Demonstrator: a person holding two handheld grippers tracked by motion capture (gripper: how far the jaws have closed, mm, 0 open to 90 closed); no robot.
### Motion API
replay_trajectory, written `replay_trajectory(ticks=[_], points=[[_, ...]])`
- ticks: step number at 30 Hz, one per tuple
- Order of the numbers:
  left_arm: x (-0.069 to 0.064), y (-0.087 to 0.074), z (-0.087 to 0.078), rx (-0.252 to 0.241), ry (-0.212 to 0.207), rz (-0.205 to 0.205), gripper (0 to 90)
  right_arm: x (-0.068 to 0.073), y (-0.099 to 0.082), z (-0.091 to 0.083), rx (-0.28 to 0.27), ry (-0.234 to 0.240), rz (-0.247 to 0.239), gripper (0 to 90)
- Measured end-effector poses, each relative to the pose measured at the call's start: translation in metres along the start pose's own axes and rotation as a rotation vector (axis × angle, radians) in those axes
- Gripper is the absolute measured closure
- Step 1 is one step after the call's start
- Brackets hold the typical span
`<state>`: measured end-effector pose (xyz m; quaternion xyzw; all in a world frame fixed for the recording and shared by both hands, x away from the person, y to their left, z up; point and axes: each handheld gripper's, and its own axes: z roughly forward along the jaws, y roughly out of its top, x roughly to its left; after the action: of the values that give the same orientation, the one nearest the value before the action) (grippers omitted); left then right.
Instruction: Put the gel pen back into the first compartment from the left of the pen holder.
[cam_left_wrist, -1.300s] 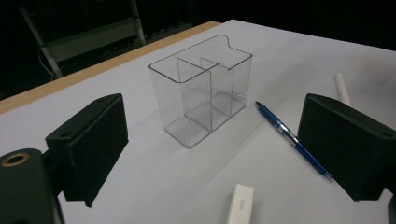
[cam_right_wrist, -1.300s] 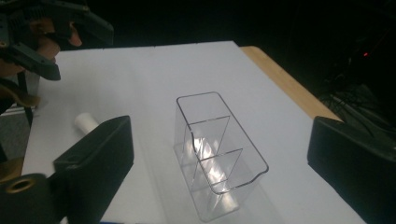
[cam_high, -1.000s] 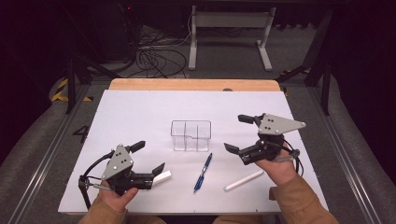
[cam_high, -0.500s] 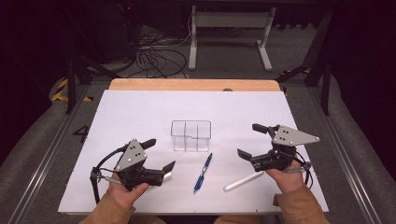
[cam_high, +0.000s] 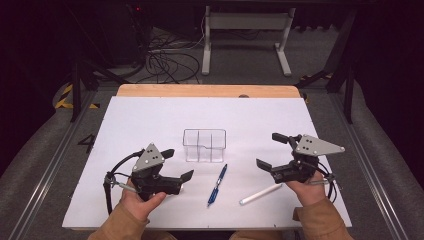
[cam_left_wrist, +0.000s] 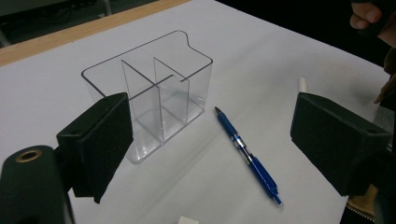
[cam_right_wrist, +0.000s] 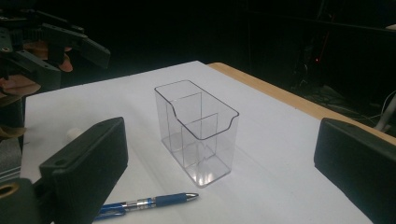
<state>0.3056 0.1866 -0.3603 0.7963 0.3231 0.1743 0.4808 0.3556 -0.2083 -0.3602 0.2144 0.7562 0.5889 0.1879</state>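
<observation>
Glossy clear-plastic organizer (cam_left_wrist: 154, 88) on a matt white sheet (cam_high: 150, 120) over wood.

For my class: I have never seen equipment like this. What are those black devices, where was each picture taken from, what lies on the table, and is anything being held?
A person holds one hand-held gripper in each hand: the left hand-held gripper and the right hand-held gripper. The high view looks down on the table from above. The other two pictures come from cameras riding on each tool, looking along its black padded jaws. On the white surface stand a clear divided box, with a blue pen and a white stick lying nearer the person. Both tools have open jaws with nothing between the pads; the left one's have just been closing slightly.
</observation>
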Motion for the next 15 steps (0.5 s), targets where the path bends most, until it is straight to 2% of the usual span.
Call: replay_trajectory(ticks=[3, 6, 7, 13, 15], points=[[-0.003, 0.002, 0.002, 0.019, 0.013, 0.027, 15.1, -0.001, 0.000, 0.000, 0.006, -0.006, -0.009, 3.9], [-0.009, 0.004, 0.006, 0.048, 0.047, 0.062, 15.2, -0.001, 0.000, 0.000, 0.007, -0.005, -0.012, 4.7], [-0.010, 0.006, 0.007, 0.052, 0.045, 0.062, 15.2, -0.001, 0.000, 0.000, 0.010, -0.005, -0.013, 4.7], [-0.012, 0.014, 0.013, 0.104, 0.017, -0.027, 18.2, 0.001, 0.000, 0.002, 0.012, 0.007, -0.025, 6.0], [-0.012, 0.016, 0.015, 0.113, 0.013, -0.042, 19.3, 0.002, 0.001, 0.001, 0.009, 0.013, -0.021, 6.6]])
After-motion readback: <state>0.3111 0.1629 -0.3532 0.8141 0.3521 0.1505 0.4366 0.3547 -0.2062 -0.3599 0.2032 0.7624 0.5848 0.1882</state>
